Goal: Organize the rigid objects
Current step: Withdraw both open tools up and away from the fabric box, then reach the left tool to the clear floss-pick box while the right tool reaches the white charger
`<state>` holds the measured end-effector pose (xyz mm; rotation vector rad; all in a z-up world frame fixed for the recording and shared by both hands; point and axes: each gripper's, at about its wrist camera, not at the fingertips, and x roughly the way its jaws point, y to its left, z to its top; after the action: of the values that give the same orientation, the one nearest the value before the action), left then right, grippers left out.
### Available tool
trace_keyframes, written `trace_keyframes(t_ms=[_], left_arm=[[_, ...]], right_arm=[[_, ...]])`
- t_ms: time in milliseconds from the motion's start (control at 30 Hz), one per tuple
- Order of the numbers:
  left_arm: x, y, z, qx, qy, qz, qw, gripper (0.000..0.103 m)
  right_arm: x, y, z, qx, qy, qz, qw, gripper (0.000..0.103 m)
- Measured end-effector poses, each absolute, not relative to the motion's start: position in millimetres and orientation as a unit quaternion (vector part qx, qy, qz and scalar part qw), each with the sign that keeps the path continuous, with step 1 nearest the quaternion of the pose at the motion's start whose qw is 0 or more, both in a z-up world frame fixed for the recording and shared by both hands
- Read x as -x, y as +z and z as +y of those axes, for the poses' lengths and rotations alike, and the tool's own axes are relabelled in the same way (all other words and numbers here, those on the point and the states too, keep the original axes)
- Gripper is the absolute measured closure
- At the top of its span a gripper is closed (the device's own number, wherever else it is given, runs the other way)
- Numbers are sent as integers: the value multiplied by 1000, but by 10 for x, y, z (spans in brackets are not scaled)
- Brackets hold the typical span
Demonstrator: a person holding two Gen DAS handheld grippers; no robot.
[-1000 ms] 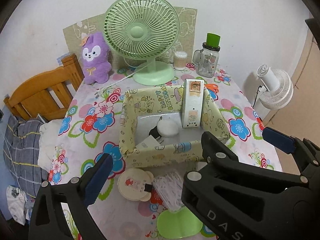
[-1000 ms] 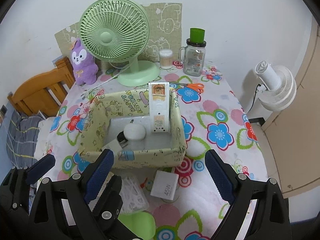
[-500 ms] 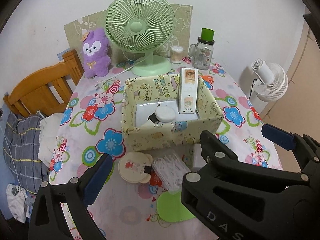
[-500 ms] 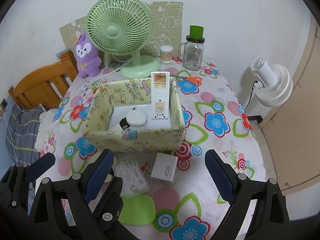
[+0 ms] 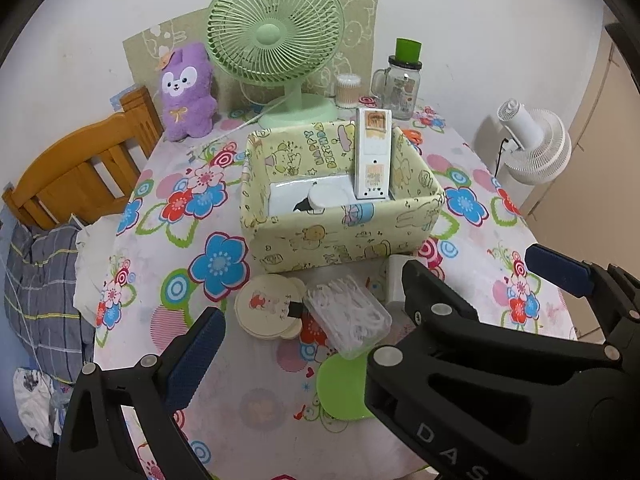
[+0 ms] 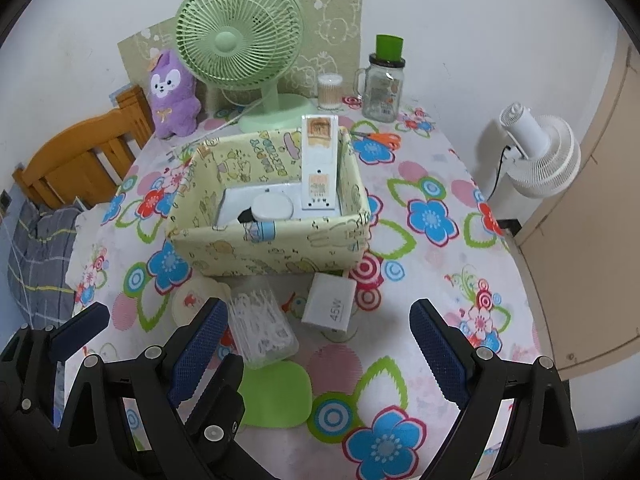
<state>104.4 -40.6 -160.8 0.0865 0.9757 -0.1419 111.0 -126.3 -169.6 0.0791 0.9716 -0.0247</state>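
1. Two tools hang over the near edge of the worktop (image 6: 436,264), both angled down toward it and neither holding anything.
2. Right tool (image 6: 320,356): jaws spread wide, nothing between the pads.
3. Left tool (image 5: 372,312): jaws also wide apart and empty; the right tool's black frame crosses in front of its right finger.
4. Just ahead of the right tool, between its fingers, lies a white charger (image 6: 330,303) marked 45W.
5. Beside that tool's left finger sits a clear box (image 6: 262,326) of white picks, resting partly on a green lid (image 6: 276,398).
6. Ahead of the left tool lies a round cream mirror (image 5: 266,306), touching the clear box.
7. Beyond these stands a yellow bin (image 6: 272,248), well ahead of both tools; inside it a power strip (image 6: 318,164) leans upright against the far right wall, with a white round case (image 6: 273,207) on the floor beside it.
8. Farther back: a green fan (image 6: 236,36), a purple plush (image 6: 172,96), a jar (image 6: 382,88) and orange scissors (image 6: 382,138).
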Motion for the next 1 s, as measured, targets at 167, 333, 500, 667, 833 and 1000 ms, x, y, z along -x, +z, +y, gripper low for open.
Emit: trace_keyframes(t_ms=[167, 333, 500, 667, 833, 1000], left_arm=[[-1024, -1686, -402, -45, -70, 472, 878, 2], [-1029, -1808, -405, -46, -71, 477, 875, 2], [-1031, -1956, -405, -50, -75, 481, 872, 2], [-1022, -2147, -390, -47, -71, 493, 866, 2], [-1017, -2308, -368, -44, -67, 503, 861, 2], [-1027, -2446, -352, -44, -60, 507, 859, 2]], right_arm=[[-1081, -1784, -1253, -40, -12, 469, 882, 9], [-1076, -1907, -1247, -41, -15, 471, 881, 9], [-1061, -2076, -1252, -44, -19, 475, 879, 9], [-1065, -2251, -1224, -36, -14, 483, 875, 9], [-1083, -2423, -1189, -26, -10, 490, 871, 9], [-1111, -2579, -1175, -27, -4, 495, 869, 9]])
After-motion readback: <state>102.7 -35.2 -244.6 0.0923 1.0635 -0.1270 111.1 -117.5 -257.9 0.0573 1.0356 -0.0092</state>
